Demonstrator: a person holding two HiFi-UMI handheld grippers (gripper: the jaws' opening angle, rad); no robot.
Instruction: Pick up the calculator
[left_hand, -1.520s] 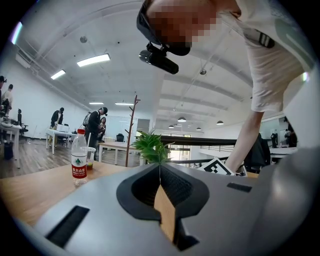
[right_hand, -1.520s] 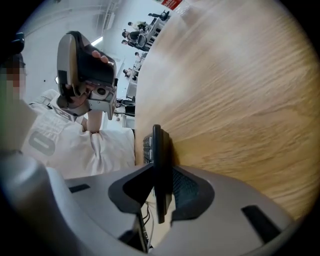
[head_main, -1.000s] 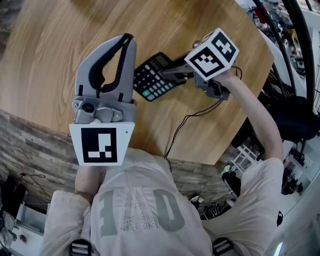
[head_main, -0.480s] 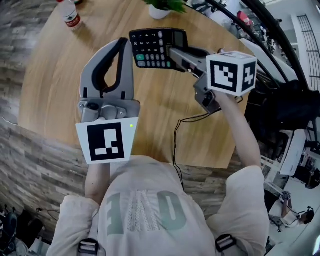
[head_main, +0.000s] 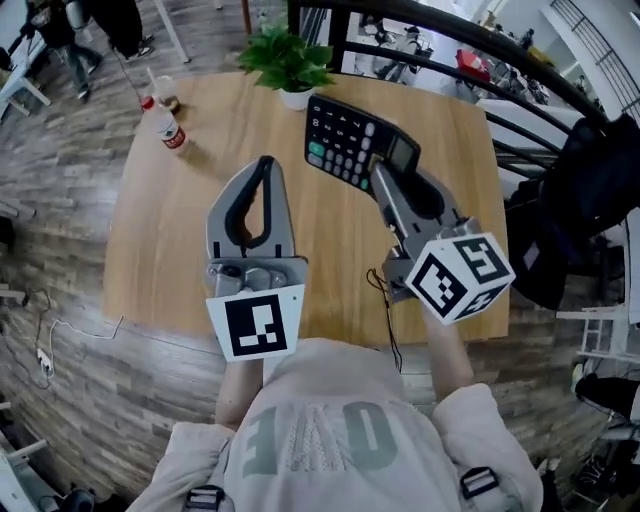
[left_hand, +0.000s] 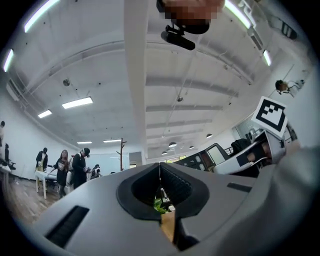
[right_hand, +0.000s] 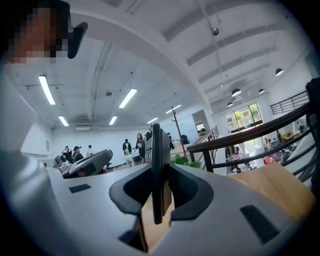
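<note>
The right gripper (head_main: 384, 176) is squeezing the near edge of the calculator (head_main: 345, 140), its jaws pressing on both sides; the calculator seems to be hanging in the air over the far right part of the table (head_main: 190, 240). The left gripper (head_main: 265, 168) is pointing away on the left with its jaws touching and nothing between them; a plant (head_main: 288, 60) and a bottle (head_main: 165, 125) are sitting on the table's far side.
</note>
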